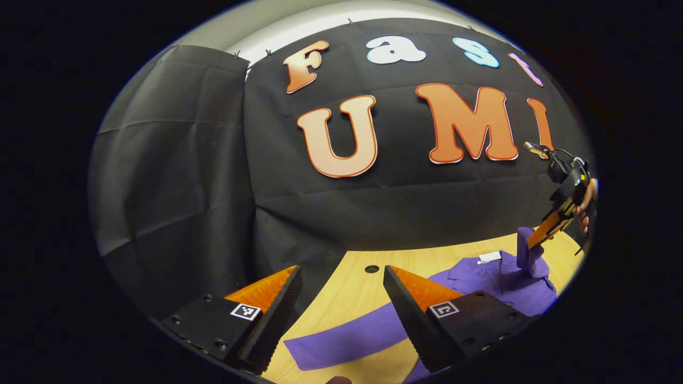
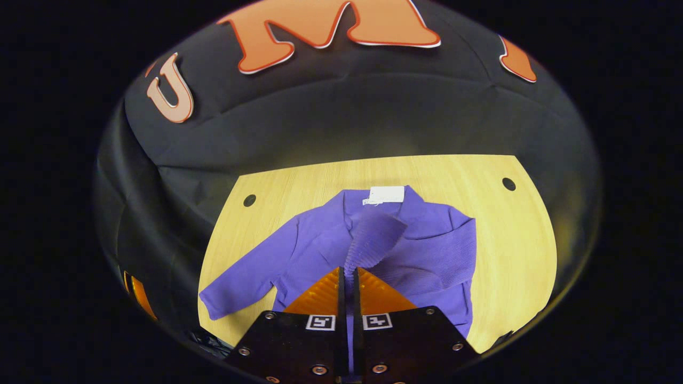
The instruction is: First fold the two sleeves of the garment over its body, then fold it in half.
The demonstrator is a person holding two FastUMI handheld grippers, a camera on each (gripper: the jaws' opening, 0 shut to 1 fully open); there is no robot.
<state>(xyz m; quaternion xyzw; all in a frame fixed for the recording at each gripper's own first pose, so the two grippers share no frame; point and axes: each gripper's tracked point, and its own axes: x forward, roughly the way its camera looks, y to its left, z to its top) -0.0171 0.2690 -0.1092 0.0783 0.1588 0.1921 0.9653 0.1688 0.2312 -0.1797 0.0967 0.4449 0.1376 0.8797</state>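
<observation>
A purple long-sleeved garment lies flat on the wooden table, its collar and white label toward the far wall. My right gripper is shut on the ribbed cuff of one sleeve, holding it up over the garment's chest. The other sleeve lies stretched out to the left on the table. In the left gripper view that sleeve runs below my left gripper, which hangs open above it with nothing between its fingers. Far right there, the right gripper holds the raised cuff.
The black cloth wall closes the table's far side and left side. Round holes sit near the table's far corners. A hand holds the right gripper. Bare wood shows to the right of the garment.
</observation>
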